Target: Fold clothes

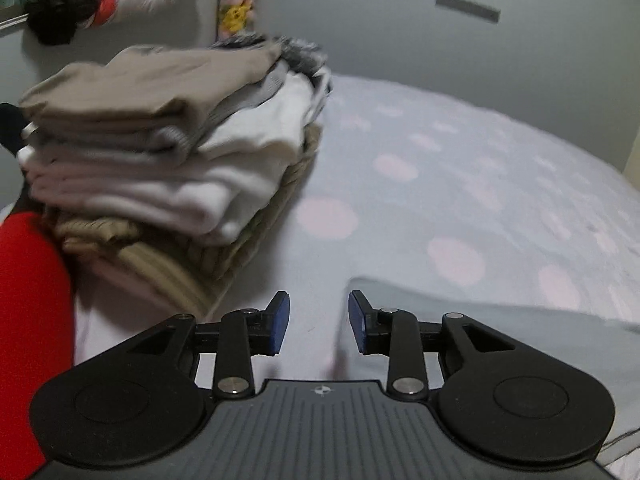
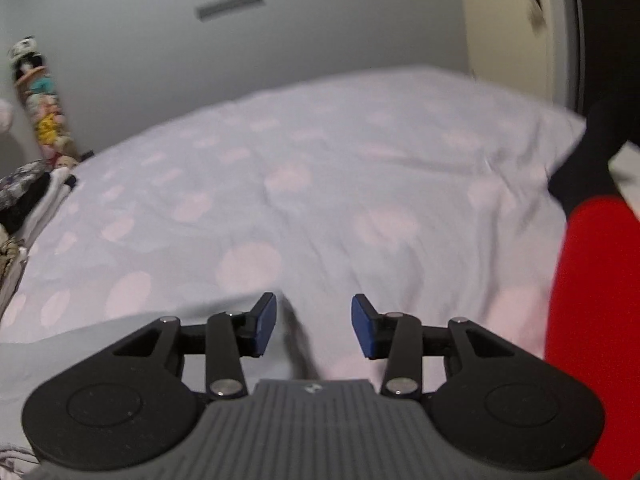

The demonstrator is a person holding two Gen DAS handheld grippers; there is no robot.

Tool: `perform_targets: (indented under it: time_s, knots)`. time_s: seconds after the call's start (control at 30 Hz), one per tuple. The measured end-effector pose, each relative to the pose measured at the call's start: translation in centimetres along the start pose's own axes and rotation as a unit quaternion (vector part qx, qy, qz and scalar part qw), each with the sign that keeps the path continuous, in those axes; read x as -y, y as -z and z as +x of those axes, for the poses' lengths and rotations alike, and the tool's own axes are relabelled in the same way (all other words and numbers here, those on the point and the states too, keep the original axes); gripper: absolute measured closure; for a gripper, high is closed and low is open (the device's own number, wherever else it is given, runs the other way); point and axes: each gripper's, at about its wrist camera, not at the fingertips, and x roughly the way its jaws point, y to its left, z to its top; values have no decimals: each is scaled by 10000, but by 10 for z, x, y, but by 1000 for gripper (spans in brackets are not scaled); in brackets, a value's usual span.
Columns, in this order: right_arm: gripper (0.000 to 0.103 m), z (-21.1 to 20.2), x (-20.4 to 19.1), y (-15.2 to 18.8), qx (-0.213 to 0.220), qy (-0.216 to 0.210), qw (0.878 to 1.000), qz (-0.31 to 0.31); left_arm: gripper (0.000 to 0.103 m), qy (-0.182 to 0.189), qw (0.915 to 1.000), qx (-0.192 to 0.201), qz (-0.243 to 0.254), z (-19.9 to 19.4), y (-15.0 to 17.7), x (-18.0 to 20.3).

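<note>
A stack of folded clothes (image 1: 172, 152) sits on the bed at the left of the left wrist view: tan on top, white in the middle, khaki ribbed at the bottom. My left gripper (image 1: 318, 322) is open and empty, low over the bed right of the stack. A pale blue-grey garment (image 1: 480, 316) lies flat just right of it; it also shows at the lower left of the right wrist view (image 2: 132, 340). My right gripper (image 2: 314, 326) is open and empty above the sheet beside that garment's edge. The edge of the stack (image 2: 20, 200) shows at far left.
The bed has a lilac sheet with pink dots (image 2: 320, 184). A grey wall (image 2: 280, 40) stands behind it. Plush toys (image 2: 40, 100) hang at the back left. A red sleeve (image 2: 592, 320) is at the right, and one (image 1: 28, 320) at the left.
</note>
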Motion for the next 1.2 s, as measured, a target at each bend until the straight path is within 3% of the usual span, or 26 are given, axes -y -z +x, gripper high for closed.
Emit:
perform_targets:
  time_s: [0.1, 0.2, 0.37, 0.53, 0.67, 0.83, 1.0, 1.1, 1.2]
  knots:
    - [66, 4, -25, 3, 111, -317, 9991, -251, 66, 110, 9998, -62, 183, 11, -2, 17]
    - [66, 18, -46, 8, -93, -490, 9981, -372, 66, 95, 9989, -167, 422, 21, 0, 29]
    - [69, 45, -59, 21, -458, -185, 9966, -659, 66, -8, 9972, -402, 638, 47, 8, 39]
    - [70, 52, -63, 31, -365, -40, 9933, -1094, 66, -129, 9951, -444, 879, 61, 12, 41]
    - [73, 60, -60, 33, -357, 45, 9939, -1041, 66, -86, 9950, -497, 866, 70, 12, 37]
    - [83, 54, -58, 31, -256, 151, 9953, -922, 62, -251, 9941, -416, 972, 57, 7, 33]
    - [82, 27, -62, 24, 151, 291, 9933, -1111, 62, -240, 9921, -230, 1209, 19, 13, 31]
    - [82, 10, -62, 20, 203, 270, 9954, -894, 66, -348, 9878, -592, 1394, 8, 19, 37]
    - [82, -1, -63, 25, -13, 276, 9976, -640, 69, -467, 9822, -905, 1575, 0, 27, 43]
